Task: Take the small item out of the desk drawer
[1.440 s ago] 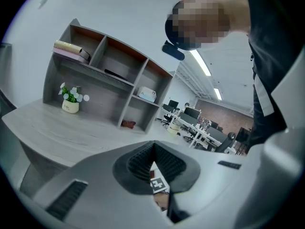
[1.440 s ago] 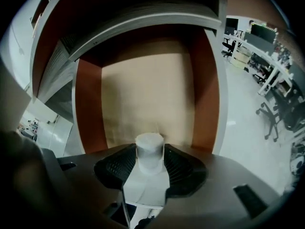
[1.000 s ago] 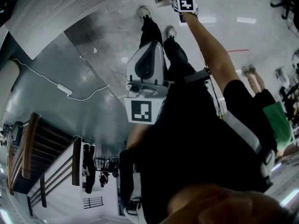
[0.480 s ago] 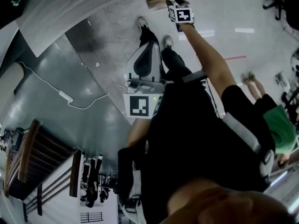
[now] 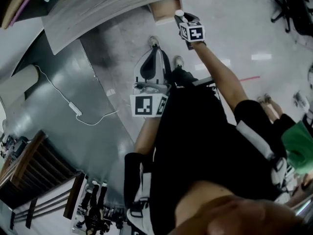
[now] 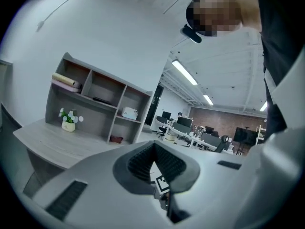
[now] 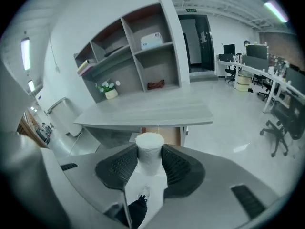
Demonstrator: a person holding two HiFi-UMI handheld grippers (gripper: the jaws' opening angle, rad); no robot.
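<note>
**White cylinder clamped in the right gripper, clear of the open drawer**

The small white cylinder [image 7: 150,149] is matt and plain, with a flat round top. It stands upright between the pads of the right gripper [image 7: 150,157], which press on its two sides. It is in the air over the floor, in front of the brown drawer [image 7: 164,133] that stands open under the grey worktop [image 7: 147,112].

Its lower part is sunk between the dark ribbed pads, so its base cannot be seen. In the head view only its round cap [image 5: 179,13] shows, past the right gripper [image 5: 183,19]. The cylinder also covers part of the drawer's front in the right gripper view, and the drawer's inside cannot be made out. The person's dark torso fills the lower half of the head view.

The right arm is stretched well out, forearm bare, with its gripper tilted downward towards the drawer [image 5: 164,9]. The left gripper [image 5: 154,58] is held closer to the body. In its own view the left gripper's [image 6: 153,147] pads meet at the tips, with nothing between them.
</note>
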